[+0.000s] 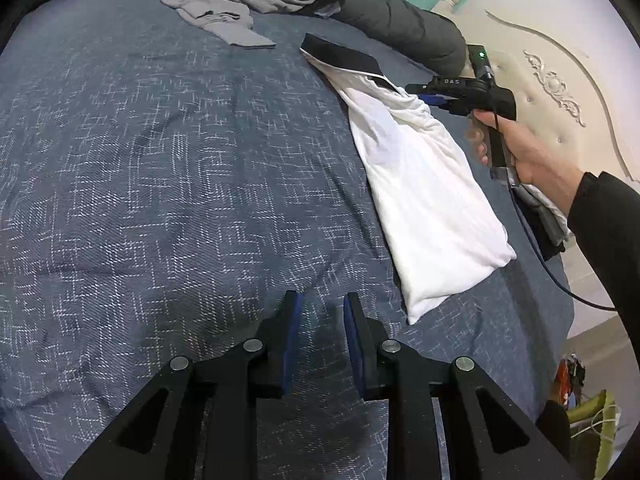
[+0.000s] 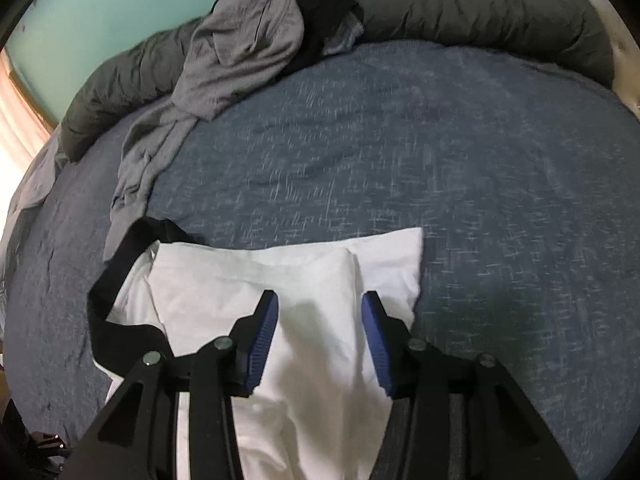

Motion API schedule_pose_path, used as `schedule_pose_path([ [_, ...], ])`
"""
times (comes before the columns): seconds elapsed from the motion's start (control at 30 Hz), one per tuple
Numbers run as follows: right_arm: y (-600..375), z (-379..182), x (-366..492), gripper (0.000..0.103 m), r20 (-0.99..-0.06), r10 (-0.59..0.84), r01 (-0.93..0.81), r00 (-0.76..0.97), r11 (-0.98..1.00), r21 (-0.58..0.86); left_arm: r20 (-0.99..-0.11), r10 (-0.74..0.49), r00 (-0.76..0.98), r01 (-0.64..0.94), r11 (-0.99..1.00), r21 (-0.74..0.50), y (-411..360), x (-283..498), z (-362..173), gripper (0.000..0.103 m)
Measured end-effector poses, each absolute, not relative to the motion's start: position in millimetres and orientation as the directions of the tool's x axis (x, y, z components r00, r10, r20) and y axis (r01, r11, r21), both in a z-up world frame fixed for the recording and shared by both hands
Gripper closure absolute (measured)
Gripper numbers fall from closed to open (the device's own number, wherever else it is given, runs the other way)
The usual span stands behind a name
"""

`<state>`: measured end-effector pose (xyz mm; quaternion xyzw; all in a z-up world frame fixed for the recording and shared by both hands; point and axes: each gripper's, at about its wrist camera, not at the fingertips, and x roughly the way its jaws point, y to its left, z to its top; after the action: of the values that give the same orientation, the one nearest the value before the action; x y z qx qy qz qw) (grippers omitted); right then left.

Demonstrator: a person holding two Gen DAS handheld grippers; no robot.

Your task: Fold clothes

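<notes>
A white garment with a black collar band lies folded into a long, narrow shape on the blue patterned bedspread, towards the side of the bed nearest the cream carved headboard. The left gripper hangs over bare bedspread just beside the near corner of the white garment; its blue-padded jaws stand a little apart with nothing between them. The right gripper points down over the white garment, its jaws apart, the cloth lying flat beneath and between them and the pads not pressing on it. In the left wrist view the right hand grips the black handle of that gripper above the upper part of the garment, a dark sleeve running back from the wrist and a cable trailing below. In the right wrist view the black collar band curls around the left end of the garment. A crumpled grey garment lies at the far side of the bed, well apart from the white one, partly resting on a dark grey quilted roll that runs along the bed's far edge, with a black piece of cloth tucked beside it. The wall behind is teal.
</notes>
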<state>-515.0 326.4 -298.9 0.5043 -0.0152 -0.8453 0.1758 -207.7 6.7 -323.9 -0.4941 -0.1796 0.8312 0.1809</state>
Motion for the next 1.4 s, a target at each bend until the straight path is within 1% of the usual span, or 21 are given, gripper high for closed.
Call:
schedule_pose_path([
  [0.03, 325, -302, -517, 0.075, -0.853, -0.307, 0.281, -0.422, -0.939, 0.198, -0.756, 0.478, -0.447, -0.124, -0.87, -0.477, 6, -208, -324, 0.078],
  [0.07, 325, -303, -518, 0.081, -0.853, -0.303, 0.279, -0.425, -0.94, 0.195, -0.757, 0.477, -0.447, -0.124, -0.871, -0.476, 6, -207, -323, 0.077],
  [0.1, 325, -304, -518, 0.089, -0.852, -0.299, 0.276, -0.43, -0.942, 0.192, -0.757, 0.477, -0.448, -0.124, -0.871, -0.475, 6, -207, -323, 0.077],
  [0.13, 325, -304, -519, 0.096, -0.851, -0.296, 0.273, -0.435, -0.943, 0.189, -0.757, 0.476, -0.448, -0.125, -0.871, -0.474, 6, -207, -323, 0.077],
  [0.2, 329, -302, -518, 0.1, -0.839, -0.297, 0.263, -0.455, -0.946, 0.192, -0.757, 0.475, -0.449, -0.125, -0.872, -0.473, 5, -207, -322, 0.077],
  [0.37, 345, -290, -514, 0.101, -0.798, -0.267, 0.228, -0.541, -0.959, 0.166, -0.757, 0.472, -0.451, -0.127, -0.874, -0.469, 4, -206, -321, 0.076],
  [0.47, 352, -285, -515, 0.102, -0.785, -0.219, 0.198, -0.58, -0.972, 0.124, -0.758, 0.471, -0.45, -0.128, -0.875, -0.467, 4, -206, -321, 0.076],
  [0.67, 353, -296, -521, 0.102, -0.799, -0.221, 0.201, -0.56, -0.971, 0.128, -0.763, 0.471, -0.443, -0.125, -0.875, -0.468, 2, -208, -324, 0.076],
  [0.83, 354, -304, -522, 0.102, -0.808, -0.197, 0.179, -0.555, -0.977, 0.115, -0.762, 0.472, -0.444, -0.123, -0.874, -0.47, -2, -208, -324, 0.076],
  [1.0, 352, -309, -522, 0.102, -0.822, -0.238, 0.205, -0.518, -0.967, 0.151, -0.761, 0.477, -0.44, -0.117, -0.871, -0.478, -5, -208, -325, 0.076],
  [1.03, 349, -305, -520, 0.102, -0.82, -0.222, 0.214, -0.527, -0.969, 0.124, -0.762, 0.476, -0.439, -0.116, -0.871, -0.478, -5, -208, -326, 0.076],
  [1.07, 345, -301, -518, 0.102, -0.818, -0.201, 0.223, -0.539, -0.97, 0.092, -0.763, 0.476, -0.437, -0.115, -0.871, -0.477, -5, -208, -326, 0.076],
  [1.17, 335, -286, -506, 0.099, -0.805, -0.204, 0.271, -0.557, -0.961, 0.056, -0.763, 0.473, -0.44, -0.115, -0.873, -0.474, -5, -208, -324, 0.076],
  [1.2, 330, -277, -498, 0.095, -0.789, -0.239, 0.311, -0.567, -0.948, 0.063, -0.762, 0.473, -0.442, -0.117, -0.873, -0.474, -5, -208, -323, 0.076],
  [1.23, 325, -269, -490, 0.084, -0.77, -0.277, 0.355, -0.575, -0.932, 0.071, -0.762, 0.473, -0.443, -0.119, -0.873, -0.473, -4, -207, -322, 0.076],
  [1.27, 317, -260, -478, 0.076, -0.752, -0.324, 0.414, -0.574, -0.907, 0.075, -0.76, 0.474, -0.445, -0.121, -0.873, -0.473, -5, -207, -321, 0.076],
  [1.3, 307, -254, -468, 0.06, -0.745, -0.371, 0.481, -0.555, -0.873, 0.077, -0.758, 0.474, -0.447, -0.122, -0.872, -0.474, -5, -206, -320, 0.076],
  [1.33, 298, -251, -458, 0.053, -0.749, -0.407, 0.544, -0.523, -0.836, 0.075, -0.757, 0.475, -0.449, -0.123, -0.872, -0.474, -5, -206, -319, 0.076],
  [1.4, 278, -252, -439, 0.053, -0.78, -0.426, 0.649, -0.459, -0.76, 0.034, -0.753, 0.477, -0.453, -0.124, -0.87, -0.477, -5, -205, -317, 0.076],
])
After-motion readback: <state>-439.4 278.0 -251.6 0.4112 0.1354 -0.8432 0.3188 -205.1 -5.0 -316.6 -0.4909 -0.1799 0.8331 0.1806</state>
